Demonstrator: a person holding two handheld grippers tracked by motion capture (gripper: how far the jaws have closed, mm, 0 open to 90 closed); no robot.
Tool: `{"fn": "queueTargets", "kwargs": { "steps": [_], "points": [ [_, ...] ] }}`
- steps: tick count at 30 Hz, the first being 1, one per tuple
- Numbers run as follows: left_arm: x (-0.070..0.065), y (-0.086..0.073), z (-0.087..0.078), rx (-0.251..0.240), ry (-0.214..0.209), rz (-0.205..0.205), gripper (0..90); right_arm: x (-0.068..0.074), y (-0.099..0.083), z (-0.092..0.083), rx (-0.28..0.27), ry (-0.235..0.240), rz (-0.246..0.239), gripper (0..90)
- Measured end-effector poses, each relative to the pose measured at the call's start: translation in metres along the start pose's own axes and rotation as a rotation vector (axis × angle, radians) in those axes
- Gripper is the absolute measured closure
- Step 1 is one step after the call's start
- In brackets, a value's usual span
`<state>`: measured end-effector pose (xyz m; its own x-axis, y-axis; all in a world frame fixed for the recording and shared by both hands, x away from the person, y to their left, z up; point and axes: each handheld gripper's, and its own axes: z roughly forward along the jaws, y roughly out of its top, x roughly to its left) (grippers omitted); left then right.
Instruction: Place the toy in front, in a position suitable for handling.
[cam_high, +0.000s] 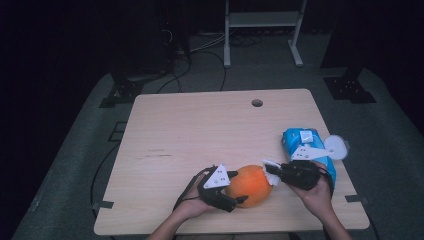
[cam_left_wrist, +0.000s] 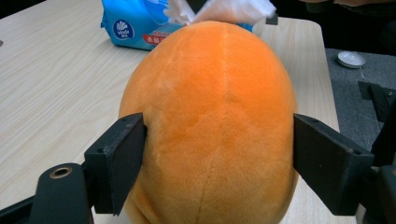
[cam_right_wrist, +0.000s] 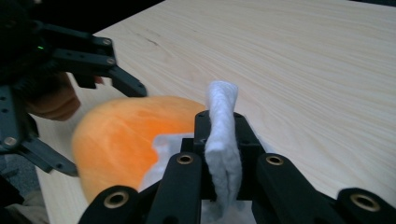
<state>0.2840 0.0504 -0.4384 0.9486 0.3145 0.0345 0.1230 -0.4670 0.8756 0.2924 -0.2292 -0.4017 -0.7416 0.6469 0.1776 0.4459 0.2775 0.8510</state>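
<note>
Here, near table edge: left gripper (cam_high: 235, 192) clamped orange plush ball (cam_high: 250, 185), jaws pressed into both sides. Right gripper (cam_high: 272, 174) pinched folded white tissue (cam_right_wrist: 222, 140) tight, tissue touching ball's surface. Wiping step seemingly in hand; next move needs steady hold, light strokes. Beyond: blue tissue pack (cam_high: 308, 147).

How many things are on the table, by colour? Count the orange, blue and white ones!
Orange: 1, the plush ball
Blue: 1, the tissue pack
White: 2, the tissue pinched in the right gripper and the round lid at the table edge
Total: 4
</note>
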Motion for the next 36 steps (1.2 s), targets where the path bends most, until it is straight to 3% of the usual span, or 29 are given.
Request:
{"fn": "queueTargets", "kwargs": {
  "steps": [6, 8, 12, 13, 16, 18, 22, 26, 28, 32, 33, 36],
  "points": [
    [0.000, 0.001, 0.003, -0.009, 0.011, -0.023, 18.7, 0.036, 0.011, 0.011, -0.021, 0.114, -0.076, 82.9],
    [0.000, 0.001, 0.003, -0.003, 0.013, -0.015, 18.8, 0.043, 0.012, 0.016, -0.012, 0.104, -0.115, 82.8],
    [0.004, 0.002, -0.001, -0.036, -0.017, -0.026, 16.4, 0.034, 0.010, 0.013, -0.020, 0.076, -0.095, 82.9],
    [0.006, 0.002, -0.002, -0.055, -0.018, -0.046, 14.0, 0.029, 0.008, 0.011, -0.023, 0.059, -0.089, 82.9],
    [0.012, -0.002, 0.001, -0.052, -0.003, -0.089, 6.8, 0.017, 0.005, 0.005, -0.031, 0.045, -0.050, 82.5],
    [0.013, -0.005, 0.006, -0.038, -0.026, -0.124, 7.6, 0.013, 0.004, 0.005, -0.037, 0.046, -0.035, 82.6],
    [0.006, -0.002, 0.006, -0.024, -0.001, -0.088, 19.1, 0.026, 0.006, 0.009, -0.035, 0.071, -0.063, 82.6],
    [0.007, -0.002, 0.006, -0.034, 0.005, -0.108, 23.0, 0.047, 0.010, 0.015, -0.031, 0.175, -0.098, 82.5],
    [0.008, -0.003, 0.005, -0.036, 0.001, -0.114, 22.9, 0.049, 0.010, 0.018, -0.020, 0.157, -0.121, 82.6],
    [0.004, -0.002, 0.006, -0.052, -0.026, -0.075, 18.0, 0.033, 0.008, 0.014, -0.024, 0.078, -0.111, 82.2],
    [0.004, -0.001, 0.006, -0.054, -0.032, -0.067, 16.0, 0.026, 0.007, 0.011, -0.033, 0.084, -0.076, 82.2],
    [0.001, 0.000, 0.012, -0.045, -0.031, -0.037, 12.7, 0.019, 0.004, 0.009, -0.038, 0.080, -0.050, 82.2]
  ]
}}
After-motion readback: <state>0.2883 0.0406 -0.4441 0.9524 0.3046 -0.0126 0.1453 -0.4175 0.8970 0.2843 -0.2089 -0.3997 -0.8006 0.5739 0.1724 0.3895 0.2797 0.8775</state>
